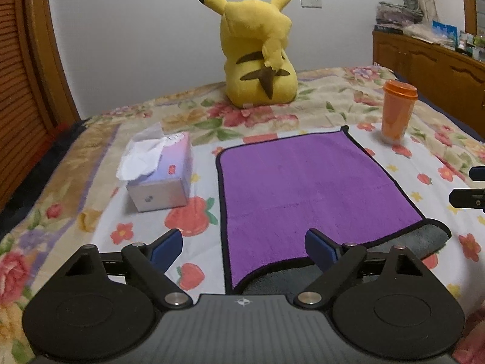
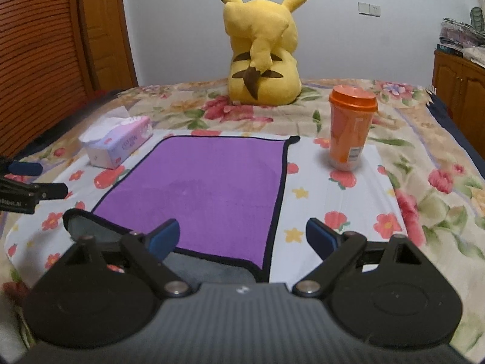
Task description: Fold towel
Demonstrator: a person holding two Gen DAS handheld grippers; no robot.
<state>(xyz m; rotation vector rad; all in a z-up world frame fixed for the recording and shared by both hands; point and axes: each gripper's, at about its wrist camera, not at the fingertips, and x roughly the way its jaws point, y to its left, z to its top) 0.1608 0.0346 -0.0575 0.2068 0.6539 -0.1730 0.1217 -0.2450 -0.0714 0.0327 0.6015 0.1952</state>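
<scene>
Jaws spread wide and empty, left gripper [image 1: 244,244] and right gripper [image 2: 242,238] flank the towel's [image 1: 306,182] near corners, poised to pinch.

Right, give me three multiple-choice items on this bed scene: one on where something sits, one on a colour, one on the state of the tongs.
1. Where does the tissue box sit relative to the towel?
A. On top of it
B. To its left, apart from it
C. To its right, beside the cup

2. What colour is the towel's upper face?
A. Purple with a black border
B. Yellow
C. Orange

3. How do the left tongs and right tongs stand?
A. Both shut on the towel
B. Left shut, right open
C. Both open, holding nothing

Answers: 1 B, bedsheet shows between box and towel, while the orange cup stands on the right; 2 A, the purple face is edged in black, grey underside showing at the near corner; 3 C, the blue pads are spread wide in both wrist views.
</scene>
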